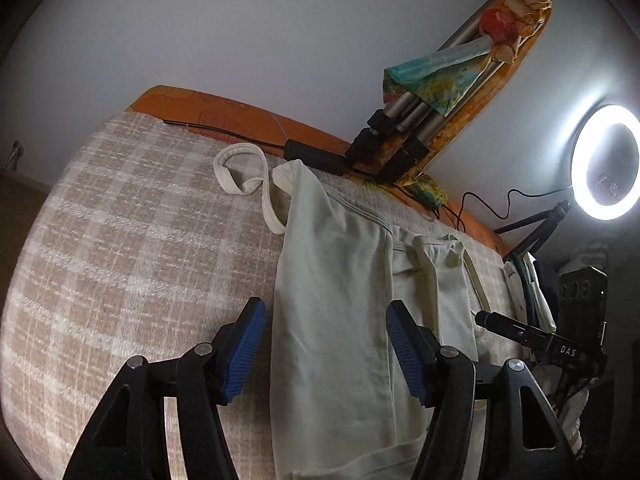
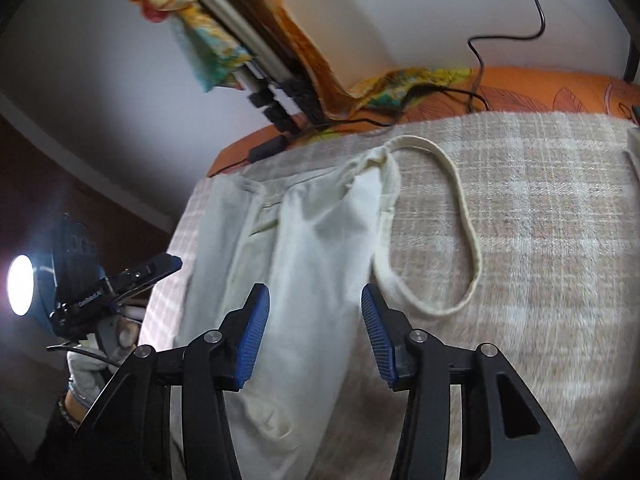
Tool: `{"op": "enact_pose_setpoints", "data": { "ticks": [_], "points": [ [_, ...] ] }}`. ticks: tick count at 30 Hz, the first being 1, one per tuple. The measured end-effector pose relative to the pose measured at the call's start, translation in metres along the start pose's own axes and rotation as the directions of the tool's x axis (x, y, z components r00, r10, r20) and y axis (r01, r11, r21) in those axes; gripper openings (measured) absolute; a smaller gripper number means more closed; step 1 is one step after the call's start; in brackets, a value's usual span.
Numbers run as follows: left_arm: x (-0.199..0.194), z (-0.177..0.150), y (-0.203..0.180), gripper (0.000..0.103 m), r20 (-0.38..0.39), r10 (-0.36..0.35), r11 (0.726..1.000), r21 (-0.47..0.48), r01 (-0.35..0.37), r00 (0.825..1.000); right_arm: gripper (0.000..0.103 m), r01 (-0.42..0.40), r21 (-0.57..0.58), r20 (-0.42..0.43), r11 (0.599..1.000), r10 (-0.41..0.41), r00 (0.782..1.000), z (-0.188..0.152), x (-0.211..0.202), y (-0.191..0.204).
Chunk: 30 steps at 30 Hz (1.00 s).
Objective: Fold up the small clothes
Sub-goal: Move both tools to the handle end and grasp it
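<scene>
Left gripper (image 1: 326, 350): jaws parted, blue pads (image 1: 245, 354) clear of the fabric, nothing grasped. Its view shows the cream garment (image 1: 332, 292) running from the lower centre of the frame up to the middle, lying flat on the checked blanket (image 1: 120, 240). One shoulder strap (image 1: 244, 176) loops out at centre left of the frame, on the blanket. A bunched fold of the same fabric sits right of centre.

Right gripper (image 2: 315, 338): jaws parted, released, with the garment (image 2: 304, 240) lying below and between the blue pads (image 2: 256, 340) without being pinched. In this view the cloth occupies the centre and lower centre, and a thin strap loop (image 2: 464, 216) extends to the right of centre across the blanket (image 2: 540, 240).

The left gripper (image 2: 156, 270) is also visible at the left edge of the right wrist view, held by a gloved hand (image 2: 100, 356). The right gripper (image 1: 484, 319) shows at the right edge of the left wrist view.

Background items: a folded tripod (image 1: 420, 120) wrapped in coloured cloth at upper right, a lit ring light (image 1: 608, 162) at the right edge, and an orange sheet (image 2: 540, 88) beyond the blanket with a black cable (image 2: 500, 32) above it.
</scene>
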<state>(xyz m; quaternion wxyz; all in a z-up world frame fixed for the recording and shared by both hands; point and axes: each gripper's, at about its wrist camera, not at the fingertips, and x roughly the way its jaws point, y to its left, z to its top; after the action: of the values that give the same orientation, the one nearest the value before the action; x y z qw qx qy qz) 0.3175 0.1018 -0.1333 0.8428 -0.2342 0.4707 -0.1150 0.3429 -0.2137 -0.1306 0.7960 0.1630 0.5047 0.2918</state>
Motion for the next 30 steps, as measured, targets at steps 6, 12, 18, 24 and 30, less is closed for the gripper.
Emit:
{"op": "enact_pose_setpoints", "data": {
  "ticks": [6, 12, 18, 24, 30],
  "points": [
    [0.027, 0.017, 0.008, 0.066, -0.015, 0.003, 1.0, 0.001, -0.003, 1.0, 0.047, -0.054, 0.026, -0.004, 0.998, 0.054, 0.999, 0.023, 0.018, -0.016],
    [0.046, 0.044, 0.016, 0.066, -0.008, -0.037, 0.998, -0.045, 0.037, 0.999, 0.049, -0.051, 0.023, 0.007, 0.998, 0.051, 0.999, 0.054, 0.034, -0.02],
    [0.061, 0.06, 0.017, 0.065, 0.001, -0.063, 0.997, -0.046, 0.063, 0.998, 0.049, -0.049, 0.037, 0.03, 0.998, 0.048, 0.998, 0.073, 0.043, -0.024],
    [0.071, 0.062, 0.018, 0.015, 0.005, -0.071, 0.996, -0.047, 0.071, 0.997, 0.022, -0.024, 0.032, 0.027, 0.999, 0.023, 0.999, 0.076, 0.051, -0.023],
    [0.054, 0.058, 0.01, 0.004, 0.062, -0.101, 0.994, -0.024, 0.103, 0.993, 0.011, -0.036, 0.016, 0.08, 0.999, 0.034, 0.996, 0.078, 0.042, -0.014]
  ]
}}
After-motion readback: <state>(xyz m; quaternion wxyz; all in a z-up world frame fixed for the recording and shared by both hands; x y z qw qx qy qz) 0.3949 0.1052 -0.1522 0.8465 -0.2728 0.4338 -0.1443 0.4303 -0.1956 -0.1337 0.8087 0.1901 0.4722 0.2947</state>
